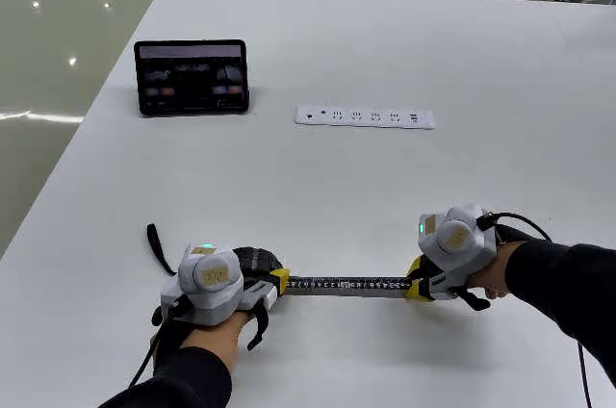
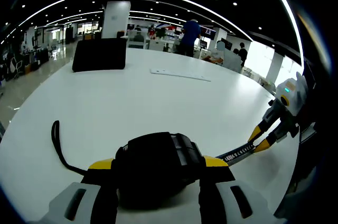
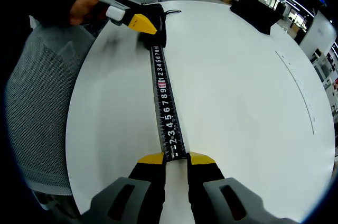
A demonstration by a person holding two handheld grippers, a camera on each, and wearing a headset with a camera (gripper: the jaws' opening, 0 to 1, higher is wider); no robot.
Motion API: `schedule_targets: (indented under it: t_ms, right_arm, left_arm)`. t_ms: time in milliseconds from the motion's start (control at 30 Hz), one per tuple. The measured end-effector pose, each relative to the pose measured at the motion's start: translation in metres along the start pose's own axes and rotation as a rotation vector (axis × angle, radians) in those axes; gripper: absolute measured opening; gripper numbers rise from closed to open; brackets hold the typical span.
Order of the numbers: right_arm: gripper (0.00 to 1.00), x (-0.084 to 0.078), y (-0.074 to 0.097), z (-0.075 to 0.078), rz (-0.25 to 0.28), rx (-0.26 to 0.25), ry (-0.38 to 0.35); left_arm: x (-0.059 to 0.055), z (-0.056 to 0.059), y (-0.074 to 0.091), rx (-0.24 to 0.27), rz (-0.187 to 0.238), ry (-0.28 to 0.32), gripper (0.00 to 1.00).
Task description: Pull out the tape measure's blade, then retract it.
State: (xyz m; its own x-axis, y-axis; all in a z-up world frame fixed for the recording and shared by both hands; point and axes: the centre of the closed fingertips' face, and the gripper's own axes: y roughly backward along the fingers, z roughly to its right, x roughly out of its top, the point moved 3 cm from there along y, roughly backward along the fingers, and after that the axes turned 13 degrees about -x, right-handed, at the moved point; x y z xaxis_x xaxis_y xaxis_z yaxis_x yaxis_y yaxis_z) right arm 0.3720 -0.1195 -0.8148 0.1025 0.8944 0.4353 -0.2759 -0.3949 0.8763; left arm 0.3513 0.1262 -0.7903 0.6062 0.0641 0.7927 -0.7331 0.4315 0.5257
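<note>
Now the black, ribbed tape measure (image 2: 156, 168) sits on the white surface (image 1: 385, 187), clamped between the closed-in fingers of my left gripper (image 1: 274, 287). Its dark blade (image 1: 346, 284) lies drawn out flat to my right gripper (image 3: 174, 158), whose fingers are nearly shut on the blade's tip. My right gripper view gives me the white numerals running away from the fingers, which the head view blurs to specks.

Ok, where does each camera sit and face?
Head view: on the headset, facing down at the table; both sleeved arms, left gripper and right gripper show.
Left gripper view: on that gripper, along its jaws, over the case toward the tablet.
Right gripper view: on that gripper, along its jaws, down the blade to the case.
Shared: the blade, all three.
</note>
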Motion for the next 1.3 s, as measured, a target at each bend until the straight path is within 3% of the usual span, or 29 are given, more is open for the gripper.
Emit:
schedule_targets:
  t_ms: [733,1300]
  right_arm:
    - [0.11,0.015,-0.007,-0.002,0.009,-0.009,-0.026]
    - [0.11,0.026,-0.010,-0.007,0.012,0.001,-0.007]
  left_arm:
    - [0.000,0.000,0.000,-0.004,0.000,0.005,0.58]
    - [0.000,-0.001,0.000,-0.006,0.002,0.004,0.58]
